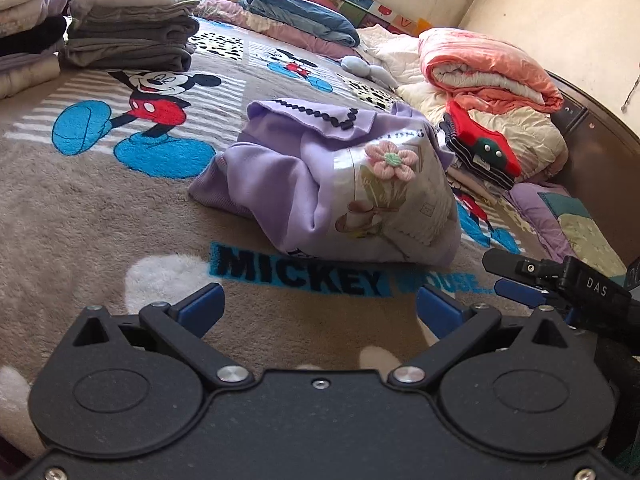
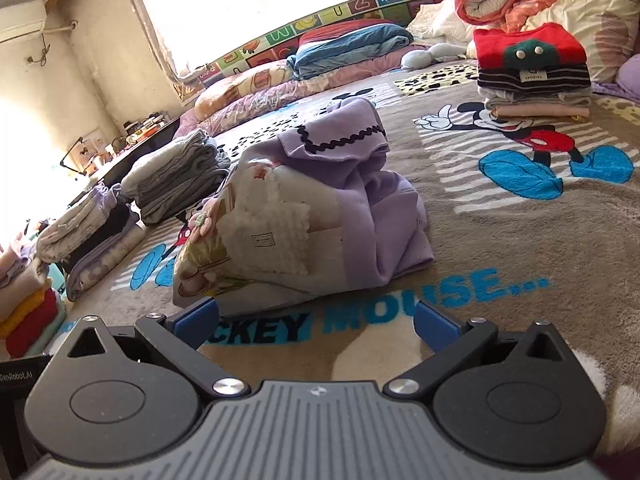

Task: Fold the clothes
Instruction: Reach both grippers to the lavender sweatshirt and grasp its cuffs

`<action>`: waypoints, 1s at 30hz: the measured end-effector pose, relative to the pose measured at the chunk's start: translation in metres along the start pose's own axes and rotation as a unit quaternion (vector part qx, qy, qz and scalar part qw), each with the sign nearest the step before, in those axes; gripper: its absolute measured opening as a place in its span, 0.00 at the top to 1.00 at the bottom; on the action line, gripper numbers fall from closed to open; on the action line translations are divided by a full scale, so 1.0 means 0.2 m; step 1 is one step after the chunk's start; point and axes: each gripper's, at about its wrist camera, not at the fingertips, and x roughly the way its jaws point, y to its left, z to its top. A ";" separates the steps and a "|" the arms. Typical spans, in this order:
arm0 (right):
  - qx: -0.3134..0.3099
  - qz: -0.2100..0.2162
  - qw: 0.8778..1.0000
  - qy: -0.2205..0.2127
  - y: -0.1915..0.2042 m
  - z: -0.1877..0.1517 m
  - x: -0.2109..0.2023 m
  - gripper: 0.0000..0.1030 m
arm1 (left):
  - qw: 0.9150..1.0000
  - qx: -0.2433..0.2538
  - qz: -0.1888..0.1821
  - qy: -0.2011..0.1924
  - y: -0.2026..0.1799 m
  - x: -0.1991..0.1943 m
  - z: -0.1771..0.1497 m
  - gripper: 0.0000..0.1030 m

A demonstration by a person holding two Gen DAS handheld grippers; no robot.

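Note:
A lilac sweatshirt (image 1: 304,172) with black scalloped collar trim, a pink knitted flower and a pale printed front lies bunched in a heap on the grey Mickey Mouse blanket (image 1: 80,208). In the right wrist view the same sweatshirt (image 2: 376,216) sits just beyond the fingers. My left gripper (image 1: 320,308) is open, low over the blanket, a short way in front of the heap and holding nothing. My right gripper (image 2: 316,320) is open too, with its left blue pad close to the garment's near edge. The right gripper's black body shows at the right edge of the left wrist view.
Folded grey clothes (image 1: 128,36) and lilac and dark piles (image 1: 28,32) stand at the far left. A folded stack topped by a red sweater (image 2: 532,68) sits at the right, beside rolled orange and cream quilts (image 1: 492,72). Pillows and a blue blanket (image 2: 348,48) line the far side.

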 end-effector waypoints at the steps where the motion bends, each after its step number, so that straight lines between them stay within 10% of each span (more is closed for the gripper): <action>1: 0.008 0.005 1.000 0.001 -0.02 0.02 0.02 0.00 | 1.000 -0.003 0.002 0.000 0.01 0.01 0.01 0.00; 13: 0.079 0.074 0.991 -0.073 -0.21 0.42 0.25 0.01 | 0.997 -0.064 -0.032 -0.010 0.12 0.17 0.40 0.01; 30: 0.019 0.131 0.989 -0.067 -0.48 0.79 0.74 0.03 | 0.994 0.006 -0.098 0.039 0.36 0.79 0.99 0.02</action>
